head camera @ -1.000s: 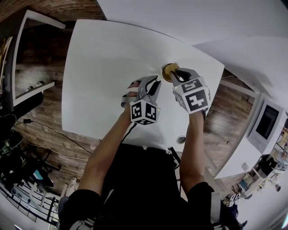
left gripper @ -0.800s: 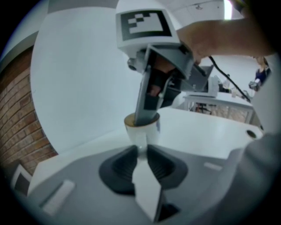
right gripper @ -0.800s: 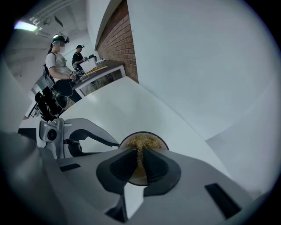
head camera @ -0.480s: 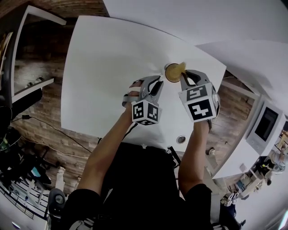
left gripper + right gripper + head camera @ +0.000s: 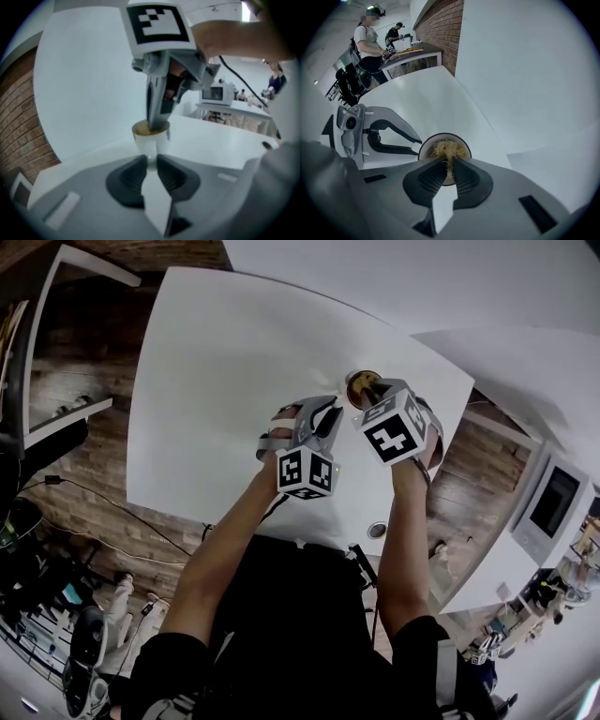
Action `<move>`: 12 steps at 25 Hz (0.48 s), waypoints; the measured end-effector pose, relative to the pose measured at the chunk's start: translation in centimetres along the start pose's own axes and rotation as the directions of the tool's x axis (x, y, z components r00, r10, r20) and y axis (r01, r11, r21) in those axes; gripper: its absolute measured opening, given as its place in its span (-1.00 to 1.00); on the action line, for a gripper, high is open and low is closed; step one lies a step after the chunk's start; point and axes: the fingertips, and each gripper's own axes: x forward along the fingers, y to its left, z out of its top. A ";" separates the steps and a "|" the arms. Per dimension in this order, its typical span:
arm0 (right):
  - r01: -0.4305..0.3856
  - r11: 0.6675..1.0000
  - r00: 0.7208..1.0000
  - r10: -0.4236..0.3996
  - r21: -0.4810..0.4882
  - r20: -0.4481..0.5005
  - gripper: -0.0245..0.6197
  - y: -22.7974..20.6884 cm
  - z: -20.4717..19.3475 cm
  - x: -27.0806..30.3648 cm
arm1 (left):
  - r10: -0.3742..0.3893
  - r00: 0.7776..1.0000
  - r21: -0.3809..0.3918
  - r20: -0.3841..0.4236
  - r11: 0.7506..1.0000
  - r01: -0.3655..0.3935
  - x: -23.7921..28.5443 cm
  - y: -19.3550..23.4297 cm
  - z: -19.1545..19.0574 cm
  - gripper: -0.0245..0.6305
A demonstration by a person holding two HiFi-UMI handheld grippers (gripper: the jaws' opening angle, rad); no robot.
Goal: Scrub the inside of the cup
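Pins the small white ceramic cup, upper centre of the head view on the white counter, by what looks like its handle in the closed left hand-held gripper, clamps a soft tan fibre scrubber in the right hand-held gripper inside it; probably light, rigid, slick, chippable.

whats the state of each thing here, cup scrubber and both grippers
cup: upright on the table, scrubber inside it
scrubber: straw-coloured fibres, pinched at the top, pushed down into the cup
left gripper: jaws shut on the cup's side
right gripper: jaws shut on the scrubber, pointing steeply down over the cup's mouth
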 end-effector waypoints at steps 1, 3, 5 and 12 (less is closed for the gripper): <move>0.001 1.000 1.000 -0.001 -0.002 -0.005 -0.82 -0.1 0.0 -0.8 | 0.002 1.000 0.003 0.000 1.000 -0.002 0.0 0.0 0.1 -0.70; 0.002 1.000 1.000 -0.002 0.007 0.002 -0.82 -0.3 0.1 -2.9 | 0.005 1.000 0.009 0.002 1.000 -0.005 0.0 -0.1 0.3 -0.71; -0.009 1.000 1.000 0.009 0.024 0.012 -0.82 -0.5 0.1 -4.8 | 0.007 1.000 0.007 0.004 1.000 -0.007 0.0 -0.1 0.4 -0.71; -0.109 0.994 0.994 0.110 0.015 -0.028 -0.82 -0.1 0.0 -1.2 | 0.003 1.000 -0.014 0.006 1.000 -0.003 0.1 0.1 0.2 -0.71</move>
